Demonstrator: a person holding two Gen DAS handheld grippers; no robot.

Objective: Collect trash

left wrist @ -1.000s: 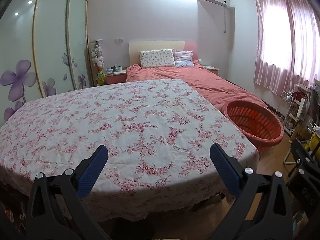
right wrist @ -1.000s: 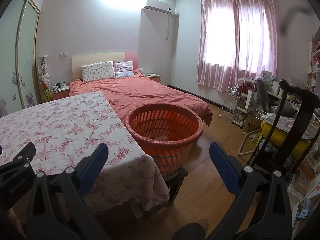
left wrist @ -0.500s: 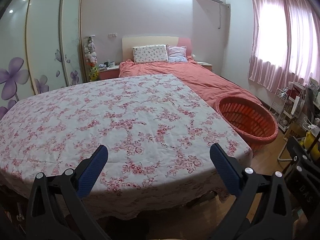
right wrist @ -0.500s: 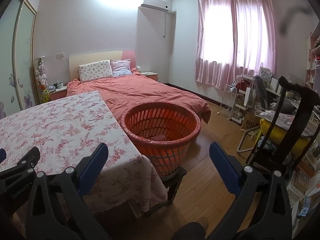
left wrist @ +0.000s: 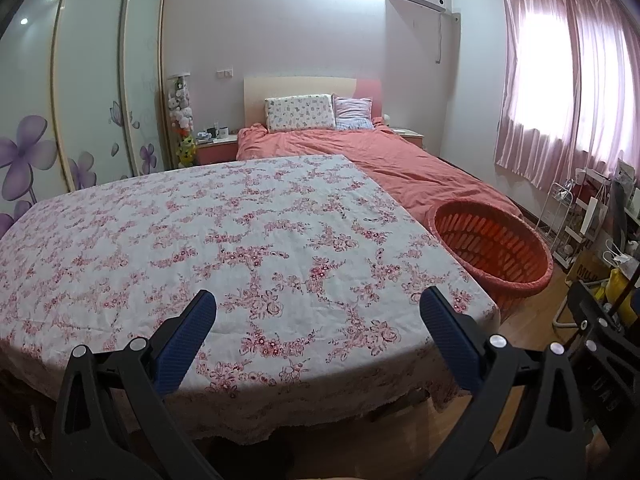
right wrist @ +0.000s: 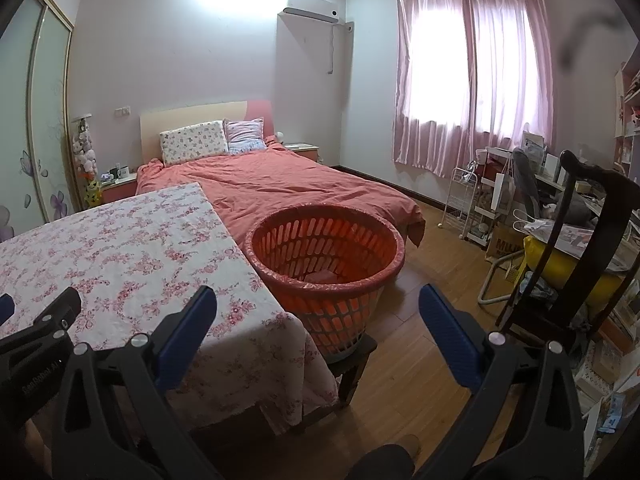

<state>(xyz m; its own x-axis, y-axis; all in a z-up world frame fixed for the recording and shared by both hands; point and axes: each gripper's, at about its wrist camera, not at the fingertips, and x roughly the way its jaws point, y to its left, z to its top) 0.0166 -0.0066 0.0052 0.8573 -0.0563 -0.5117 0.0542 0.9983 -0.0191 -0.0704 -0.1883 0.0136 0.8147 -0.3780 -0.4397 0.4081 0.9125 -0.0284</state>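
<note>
An orange slotted basket (right wrist: 326, 248) lined with a red bag stands on a low dark stool at the right edge of a table with a pink floral cloth (left wrist: 224, 240); it also shows in the left wrist view (left wrist: 490, 246). Something pale lies at its bottom (right wrist: 322, 276). My left gripper (left wrist: 318, 320) is open and empty above the table's near edge. My right gripper (right wrist: 318, 320) is open and empty, in front of the basket. I see no trash on the cloth.
A bed with an orange cover (right wrist: 280, 188) lies behind the table. A dark chair with a yellow cushion (right wrist: 580, 256) and cluttered racks (right wrist: 480, 204) stand at the right. A wardrobe (left wrist: 80, 92) lines the left wall. Wooden floor (right wrist: 432, 280) lies right of the basket.
Both views have drifted slightly: the table and basket sit a little lower and further right in the left view. Both grippers stay open and empty.
</note>
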